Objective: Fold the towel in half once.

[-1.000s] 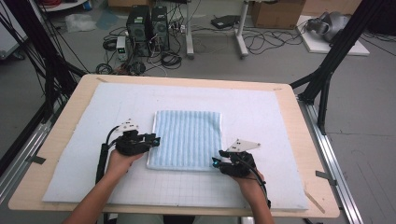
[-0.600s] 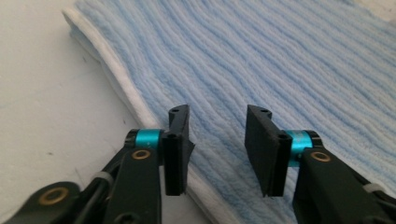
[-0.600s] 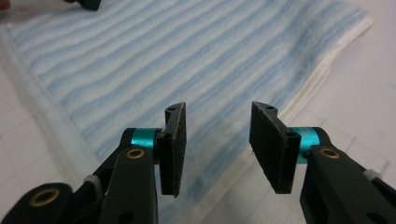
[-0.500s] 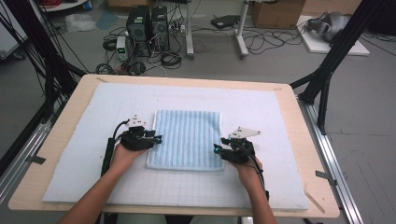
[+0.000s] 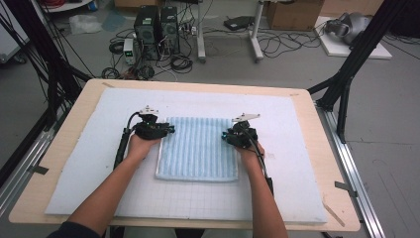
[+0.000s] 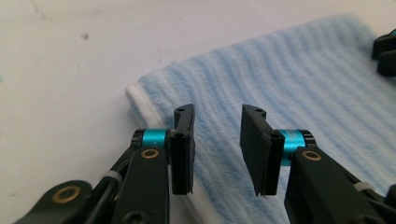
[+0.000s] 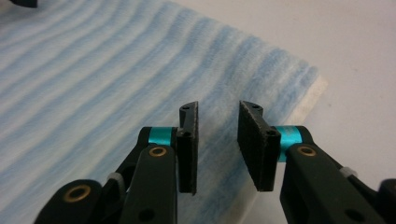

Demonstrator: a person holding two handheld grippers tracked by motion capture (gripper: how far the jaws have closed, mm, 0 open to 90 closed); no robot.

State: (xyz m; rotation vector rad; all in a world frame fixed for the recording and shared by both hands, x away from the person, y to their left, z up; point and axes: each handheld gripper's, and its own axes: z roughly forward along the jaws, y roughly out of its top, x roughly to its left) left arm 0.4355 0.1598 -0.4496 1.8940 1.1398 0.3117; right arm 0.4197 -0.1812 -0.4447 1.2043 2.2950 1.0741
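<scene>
high view: a folded light-blue striped towel [image 5: 197,148] lies flat near the middle of the white foam mat [image 5: 297,163] that covers the wooden table [image 5: 64,144]. the left gripper [image 5: 169,130] sits at the towel's left edge near its far corner, held in the person's left hand [image 5: 141,145]. the right gripper [image 5: 226,136] sits at the towel's right edge, also toward the far end, held in the right hand [image 5: 251,151]. the two grippers point inward toward each other across the towel. a black cable [image 5: 121,146] trails from the left gripper along the forearm. on the floor beyond the table stand computer towers [image 5: 157,22] amid loose cables.

left gripper view: the jaws stand apart with a narrow, clear gap, and they have just been closing. nothing is pinched; the pads [image 6: 183,140] hover over the towel [image 6: 280,88], just inside its white-bordered edge, with the corner of the towel to the left. whether the tips touch the cloth cannot be told. the other gripper [image 6: 385,51] shows at the far right edge.

right gripper view: same state here, jaws narrow but not gripping, also just been closing. the pads [image 7: 188,144] sit above the towel [image 7: 93,88] near its right edge, the towel's corner ahead and to the right, on the mat [image 7: 355,56].
</scene>
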